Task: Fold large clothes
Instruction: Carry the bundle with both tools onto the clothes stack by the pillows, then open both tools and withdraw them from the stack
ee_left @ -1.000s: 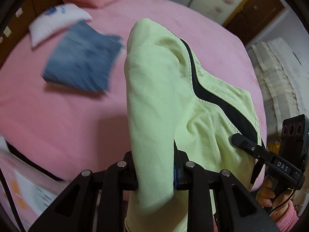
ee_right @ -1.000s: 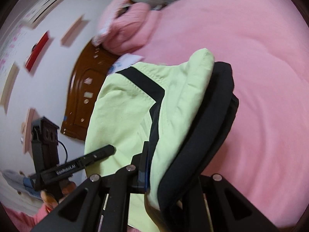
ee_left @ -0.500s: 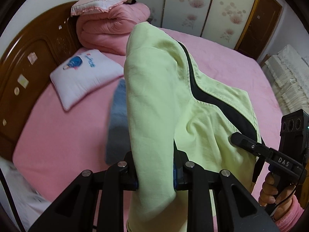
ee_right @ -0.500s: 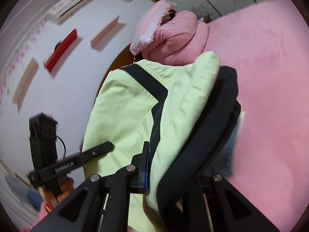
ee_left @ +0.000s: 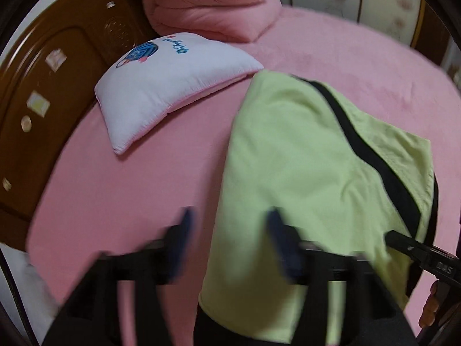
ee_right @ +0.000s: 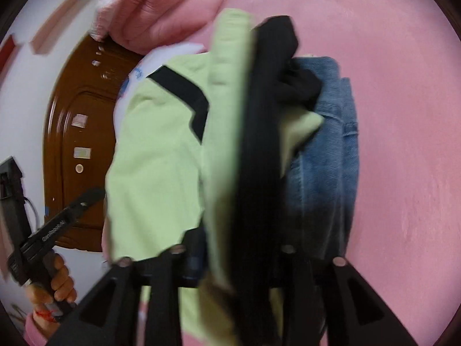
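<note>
A folded light-green garment (ee_left: 302,158) with black trim lies on the pink bed (ee_left: 129,201). My left gripper (ee_left: 230,233) hangs just above its near left edge. Its jaws are opening, blurred and wide apart, and the cloth's edge lies between them without either pad pressing on it. In the right wrist view the garment (ee_right: 158,158) rests on folded blue jeans (ee_right: 325,173). My right gripper (ee_right: 242,248) is opening too, with the thick green-and-black fold loose between its fingers. Each view shows the other gripper at its edge, held by a hand.
A white pillow (ee_left: 173,86) with a blue print lies left of the garment. A rolled pink quilt (ee_left: 213,3) sits behind it against the brown wooden headboard (ee_left: 43,115). Pink bedding (ee_right: 403,115) stretches out to the right.
Both grippers carried the green garment across the bed toward the headboard and lowered it onto the jeans. Both sets of jaws, shut on the cloth before, now stand apart.
</note>
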`<state>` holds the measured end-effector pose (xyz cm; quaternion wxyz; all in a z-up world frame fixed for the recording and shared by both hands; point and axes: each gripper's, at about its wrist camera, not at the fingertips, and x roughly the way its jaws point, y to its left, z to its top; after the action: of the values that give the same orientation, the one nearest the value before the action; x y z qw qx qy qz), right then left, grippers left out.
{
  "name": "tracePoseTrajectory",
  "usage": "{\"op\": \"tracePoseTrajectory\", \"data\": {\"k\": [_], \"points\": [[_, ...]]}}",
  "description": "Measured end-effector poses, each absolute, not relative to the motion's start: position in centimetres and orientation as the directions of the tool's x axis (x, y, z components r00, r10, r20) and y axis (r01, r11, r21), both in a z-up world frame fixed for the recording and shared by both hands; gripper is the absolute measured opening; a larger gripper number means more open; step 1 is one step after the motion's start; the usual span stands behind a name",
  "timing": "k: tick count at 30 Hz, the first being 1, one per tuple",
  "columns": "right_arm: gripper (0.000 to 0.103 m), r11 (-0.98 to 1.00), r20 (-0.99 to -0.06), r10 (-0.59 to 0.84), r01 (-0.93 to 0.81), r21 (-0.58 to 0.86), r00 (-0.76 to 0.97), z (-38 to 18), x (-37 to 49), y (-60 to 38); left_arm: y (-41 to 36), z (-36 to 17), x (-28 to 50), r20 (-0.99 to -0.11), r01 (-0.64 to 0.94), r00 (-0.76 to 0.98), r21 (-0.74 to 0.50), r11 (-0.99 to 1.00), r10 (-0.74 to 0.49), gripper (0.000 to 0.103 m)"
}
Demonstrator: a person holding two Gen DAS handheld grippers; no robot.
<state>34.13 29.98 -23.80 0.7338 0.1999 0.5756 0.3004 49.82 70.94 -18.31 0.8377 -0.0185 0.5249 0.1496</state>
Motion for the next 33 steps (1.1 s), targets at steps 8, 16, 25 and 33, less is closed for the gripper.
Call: {"op": "tracePoseTrajectory", "data": {"k": [8, 16, 25, 33], "points": [[0.086, 0.818, -0.779, 0.559, -0.343, 0.462, 0.285, -22.7, 30.1, 27.5, 70.0, -18.8, 43.6, -0.825, -0.369, 0.509, 0.049, 0.928, 0.246, 0.083], [0.098, 0.846, -0.788, 0.525, -0.305, 0.438, 0.323, -23.7, 24.3, 22.1, 65.6, -20.9, 34.0, -0.816, -0.564, 0.468, 0.019, 0.826, 0.339, 0.083], [0.098, 0.91, -0.87, 0.415, -0.141, 0.39, 0.266, -27.9, 16.0, 8.6, 56.4, -25.7, 28.2, -0.939, -0.67, 0.247, 0.013, 0.742, 0.239, 0.083], [0.098, 0.938, -0.92, 0.278, 0.127, 0.321, 0.277, -30.4, 8.7, -10.5, 39.4, -27.2, 27.2, -0.957, -0.546, 0.215, 0.046, 0.836, 0.193, 0.083]]}}
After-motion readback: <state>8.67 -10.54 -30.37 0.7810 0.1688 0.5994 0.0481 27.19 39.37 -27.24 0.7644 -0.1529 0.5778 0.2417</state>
